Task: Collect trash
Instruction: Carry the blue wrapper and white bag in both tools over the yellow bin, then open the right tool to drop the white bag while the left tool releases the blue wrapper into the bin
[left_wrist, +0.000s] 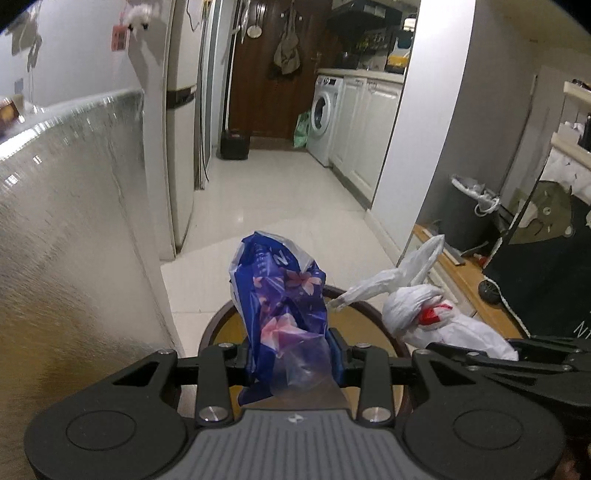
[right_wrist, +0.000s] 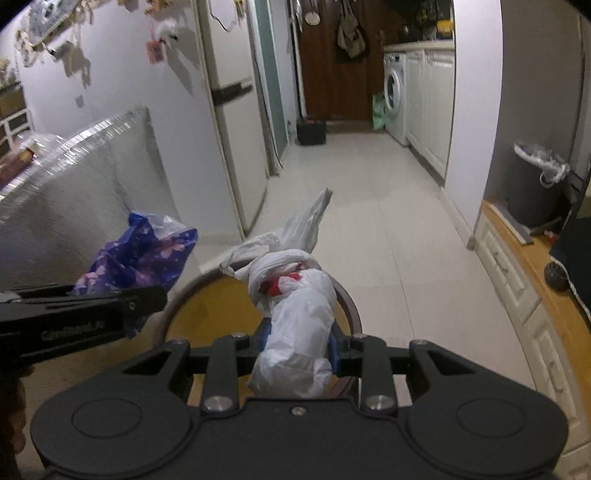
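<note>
The left gripper (left_wrist: 293, 356) is pinching a blue flowered bag (left_wrist: 280, 295), its jaws closed narrow on it; the right gripper (right_wrist: 297, 347) is squeezing a knotted white bag (right_wrist: 299, 317) likewise; both bags are hanging over a round wooden stool (right_wrist: 210, 306); farther away, a lined grey bin (right_wrist: 535, 188) is standing by the wall.

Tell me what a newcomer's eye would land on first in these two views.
First, the blue flowered plastic bag, clamped in the left tongs in the middle foreground. Next, the knotted white bag with red showing at the knot, gripped in the right tongs; both hang over a round yellow-topped stool. Beyond them, a grey lined trash bin stands at the right wall.
</note>
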